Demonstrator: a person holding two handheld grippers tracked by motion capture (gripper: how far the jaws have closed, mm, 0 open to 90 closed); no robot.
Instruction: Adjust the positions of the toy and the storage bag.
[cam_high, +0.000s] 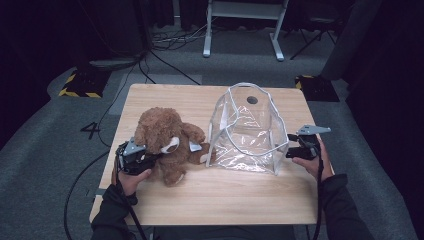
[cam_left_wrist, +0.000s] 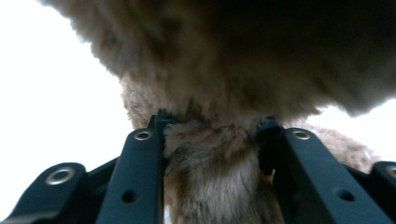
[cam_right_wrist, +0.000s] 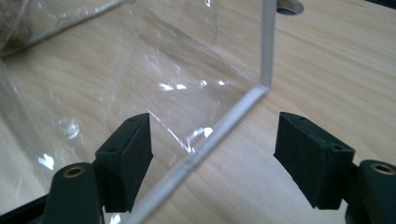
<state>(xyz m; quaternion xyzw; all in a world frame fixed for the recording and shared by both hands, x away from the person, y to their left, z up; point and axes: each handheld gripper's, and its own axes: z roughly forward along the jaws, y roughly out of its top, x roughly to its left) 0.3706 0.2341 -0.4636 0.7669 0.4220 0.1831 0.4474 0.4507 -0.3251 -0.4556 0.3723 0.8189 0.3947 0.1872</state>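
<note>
Table (cam_high: 165, 210) holds the clear bag (cam_high: 247, 131) standing open-topped at centre-right and the brown teddy bear (cam_high: 167, 142) just left of it, one paw touching its wall; my left gripper (cam_high: 137, 159) is clamped on the bear's fur (cam_left_wrist: 210, 168), and my right gripper (cam_right_wrist: 212, 158) has jaws wide, straddling the bag's near bottom edge without pressing it. Step looks like loading the bear into the bag: next I need the right to pinch and steady the bag while the left lifts the bear over the rim. Watch-outs: floppy wall folding in, the table's cable hole (cam_high: 252, 100) behind it.
</note>
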